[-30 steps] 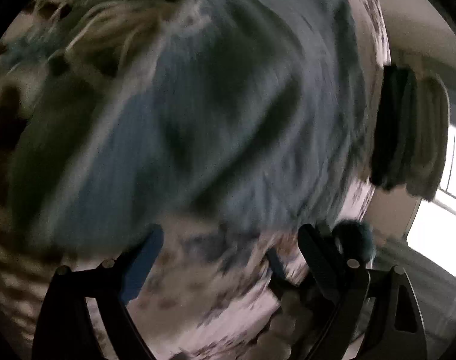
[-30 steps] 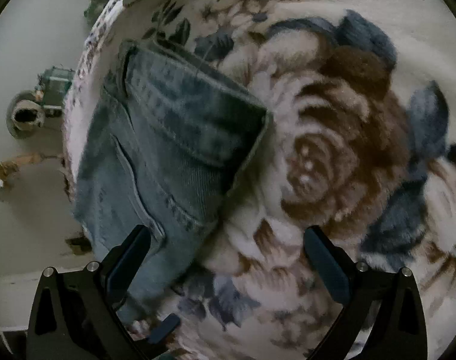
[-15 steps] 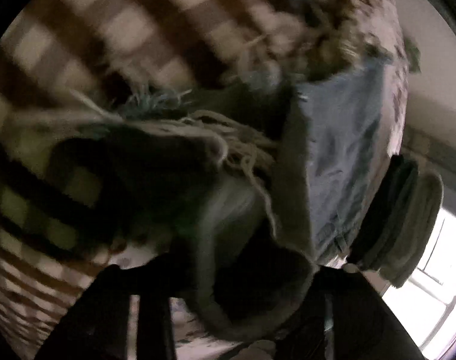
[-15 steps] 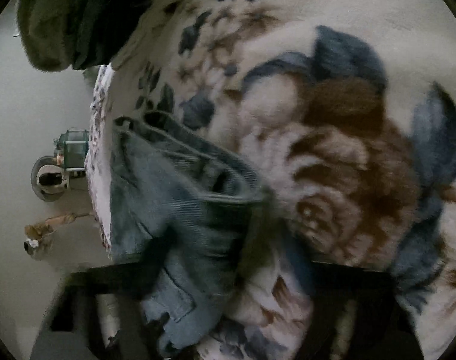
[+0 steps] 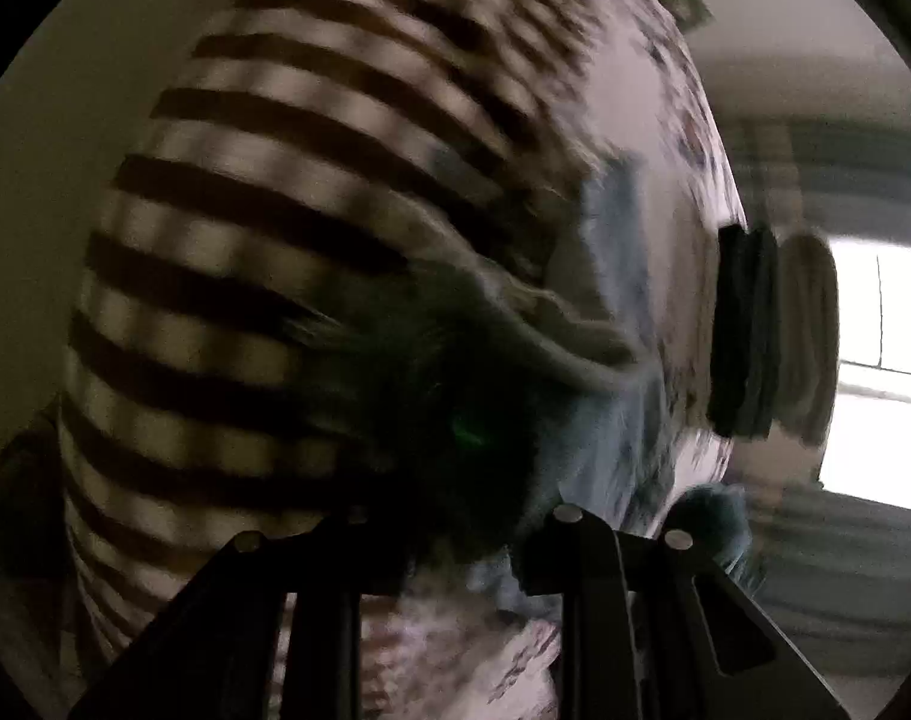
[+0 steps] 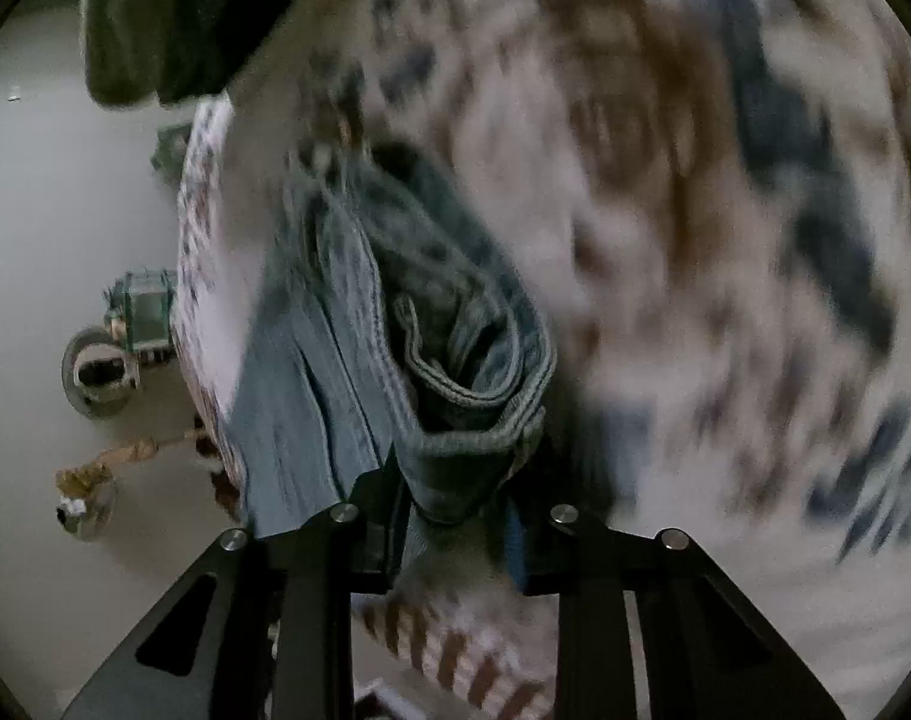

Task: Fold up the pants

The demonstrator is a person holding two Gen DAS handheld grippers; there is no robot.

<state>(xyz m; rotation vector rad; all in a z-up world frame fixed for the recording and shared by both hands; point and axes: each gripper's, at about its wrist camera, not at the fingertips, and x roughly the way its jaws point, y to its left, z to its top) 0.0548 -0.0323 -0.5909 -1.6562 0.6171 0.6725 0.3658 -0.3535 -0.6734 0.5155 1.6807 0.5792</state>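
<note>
The pants are light blue jeans. In the right wrist view my right gripper (image 6: 455,540) is shut on the bunched waistband of the jeans (image 6: 449,372), which hang lifted over the floral blanket (image 6: 725,210). In the left wrist view my left gripper (image 5: 461,546) is shut on a dark, frayed fold of the jeans (image 5: 611,276), whose pale denim stretches away to the upper right. The view is blurred.
A brown and white checked blanket (image 5: 287,228) fills the left of the left wrist view. Dark folded clothes (image 5: 755,336) are stacked at the bed's edge by a bright window (image 5: 881,372). The floor with small objects (image 6: 113,354) lies left of the bed.
Both grippers went from open to shut on the jeans and have lifted the cloth off the blanket. Both views are swinging.
</note>
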